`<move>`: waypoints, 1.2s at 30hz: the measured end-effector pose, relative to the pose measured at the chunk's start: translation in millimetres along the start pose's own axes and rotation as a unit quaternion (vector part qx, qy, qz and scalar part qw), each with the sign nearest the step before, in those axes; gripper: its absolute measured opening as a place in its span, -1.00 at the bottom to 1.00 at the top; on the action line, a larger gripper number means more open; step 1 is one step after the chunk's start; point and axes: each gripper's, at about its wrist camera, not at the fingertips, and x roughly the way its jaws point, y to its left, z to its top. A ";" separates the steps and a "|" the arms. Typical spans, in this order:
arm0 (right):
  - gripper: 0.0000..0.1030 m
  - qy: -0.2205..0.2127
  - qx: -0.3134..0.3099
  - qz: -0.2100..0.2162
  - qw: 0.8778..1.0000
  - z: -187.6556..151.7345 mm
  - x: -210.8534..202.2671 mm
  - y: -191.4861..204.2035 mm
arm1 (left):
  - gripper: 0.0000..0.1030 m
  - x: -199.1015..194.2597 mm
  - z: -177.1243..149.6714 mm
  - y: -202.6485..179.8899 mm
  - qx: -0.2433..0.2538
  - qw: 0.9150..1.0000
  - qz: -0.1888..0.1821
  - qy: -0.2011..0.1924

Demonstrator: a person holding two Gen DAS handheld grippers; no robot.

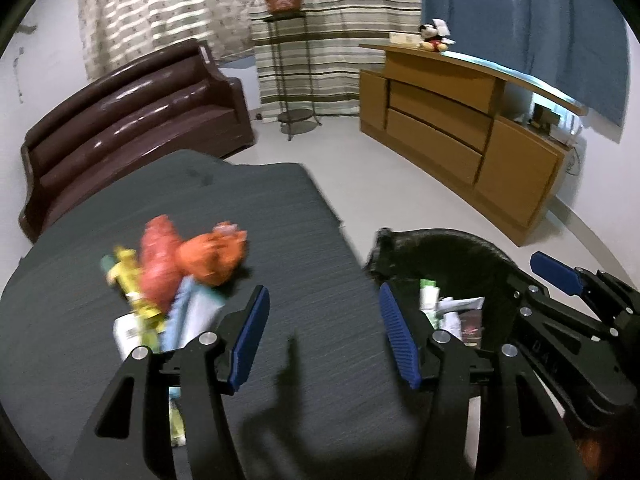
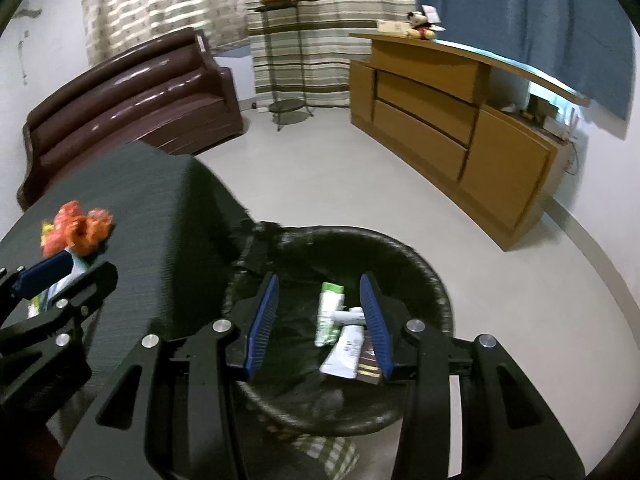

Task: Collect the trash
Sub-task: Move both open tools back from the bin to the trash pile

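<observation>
A heap of trash (image 1: 172, 280), orange and red crumpled wrappers with yellow, white and pale blue packets, lies on the dark grey table (image 1: 256, 208). My left gripper (image 1: 324, 332) hangs open above the table, just right of the heap, nothing between its blue pads. The black bin (image 2: 400, 248) with a black liner stands on the floor off the table's right edge. Inside it lie a green-and-white tube (image 2: 330, 312) and a white packet (image 2: 346, 350). My right gripper (image 2: 318, 322) is open over the bin's mouth and holds nothing. The heap (image 2: 78, 230) shows far left in the right wrist view.
A dark brown sofa (image 1: 132, 120) stands behind the table. A metal plant stand (image 1: 292, 68) with a potted plant is by the curtains. A wooden cabinet (image 1: 460, 136) with a plush toy on top fills the right side. Pale floor (image 2: 360, 168) lies between them.
</observation>
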 end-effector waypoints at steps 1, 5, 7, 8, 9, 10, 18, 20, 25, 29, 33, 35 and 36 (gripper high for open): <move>-0.19 0.000 -0.005 0.005 1.000 -0.3 -0.8 5.9 | 0.10 -3.2 -2.5 7.5 -0.004 1.000 0.004 0.000; -0.19 0.002 -0.025 0.023 0.999 -1.8 -3.7 31.5 | 0.10 -15.0 -10.5 37.3 -0.022 0.999 0.026 0.000; -0.19 0.003 -0.037 0.035 0.999 -3.0 -6.1 47.5 | 0.11 -20.5 -15.6 51.3 -0.030 0.999 0.037 -0.001; -0.19 0.003 -0.042 0.039 0.998 -3.3 -6.9 53.2 | 0.13 -23.4 -17.9 58.1 -0.034 0.998 0.044 -0.002; -0.19 0.003 -0.048 0.044 0.998 -4.0 -8.1 62.0 | 0.13 -26.7 -20.9 67.1 -0.039 0.998 0.053 -0.003; -0.19 0.004 -0.052 0.050 0.997 -4.2 -8.8 69.0 | 0.14 -29.2 -22.8 73.4 -0.043 0.997 0.059 -0.004; -0.19 0.011 -0.088 0.082 0.993 -9.6 -13.1 124.2 | 0.15 -40.0 -50.8 135.2 -0.077 0.991 0.108 0.005; -0.19 0.013 -0.094 0.087 0.992 -12.1 -13.4 135.6 | 0.15 -40.9 -55.4 147.9 -0.086 0.990 0.115 0.008; -0.19 0.020 -0.110 0.100 0.989 -18.1 -14.1 168.1 | 0.15 -43.3 -64.2 173.5 -0.109 0.986 0.128 0.014; -0.19 0.025 -0.123 0.107 0.986 -20.2 -13.5 189.1 | 0.15 -43.6 -70.5 188.5 -0.121 0.983 0.135 0.019; -0.19 0.030 -0.134 0.111 0.984 -22.3 -12.0 207.6 | 0.15 -44.1 -76.2 202.0 -0.129 0.981 0.140 0.023; -0.19 0.033 -0.138 0.109 0.984 -23.4 -10.5 214.4 | 0.15 -43.8 -77.5 207.9 -0.133 0.980 0.143 0.024; -0.19 0.036 -0.141 0.107 0.984 -23.9 -9.1 217.8 | 0.15 -43.6 -78.7 211.6 -0.137 0.980 0.143 0.026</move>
